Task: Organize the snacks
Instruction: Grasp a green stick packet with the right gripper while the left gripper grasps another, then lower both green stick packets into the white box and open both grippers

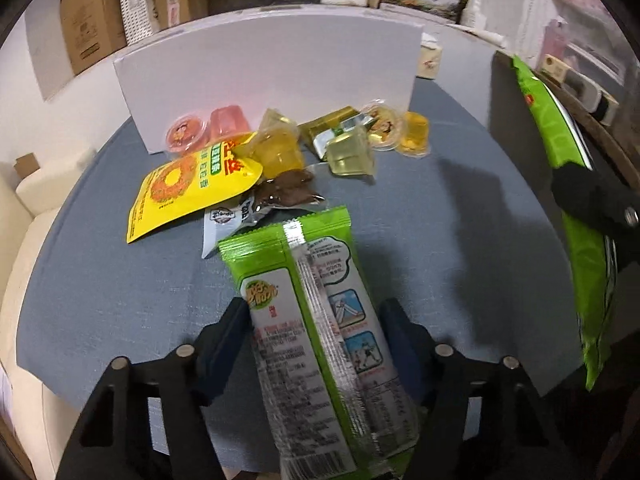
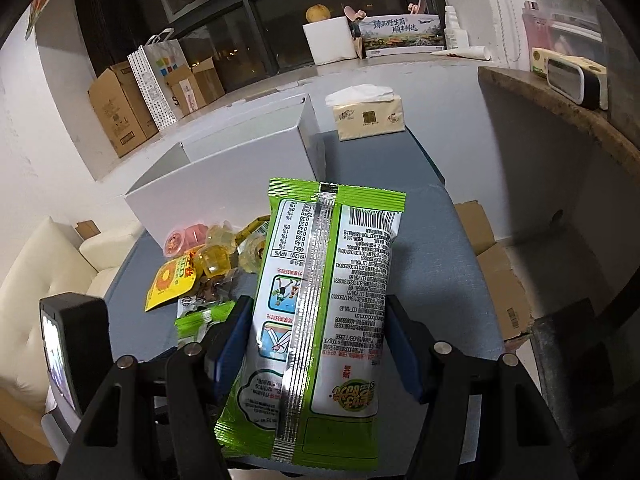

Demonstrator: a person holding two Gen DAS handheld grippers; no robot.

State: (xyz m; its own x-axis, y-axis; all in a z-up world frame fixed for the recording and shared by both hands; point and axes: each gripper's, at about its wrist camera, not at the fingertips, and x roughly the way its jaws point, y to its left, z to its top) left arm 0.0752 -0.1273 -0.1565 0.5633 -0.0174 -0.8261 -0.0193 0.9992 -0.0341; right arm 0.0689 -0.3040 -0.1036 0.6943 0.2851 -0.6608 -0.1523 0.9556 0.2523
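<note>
My left gripper (image 1: 314,316) is shut on a green snack bag (image 1: 308,320), held back side up above the blue-grey table (image 1: 120,280). My right gripper (image 2: 318,320) is shut on a second green snack bag (image 2: 324,300), also back side up; that bag shows at the right edge of the left wrist view (image 1: 560,160). A pile of snacks lies ahead: a yellow bag (image 1: 188,192), a dark packet (image 1: 280,192), a red jelly cup (image 1: 186,134), yellow jelly cups (image 1: 280,148) and a gold packet (image 1: 328,124). A white open box (image 2: 240,156) stands behind the pile.
A tissue pack (image 2: 368,118) sits on the table behind the white box. Cardboard boxes (image 2: 120,112) and a paper bag (image 2: 160,76) stand along the window ledge. A brown counter edge (image 2: 560,104) runs at the right. A cream sofa (image 2: 44,280) is at the left.
</note>
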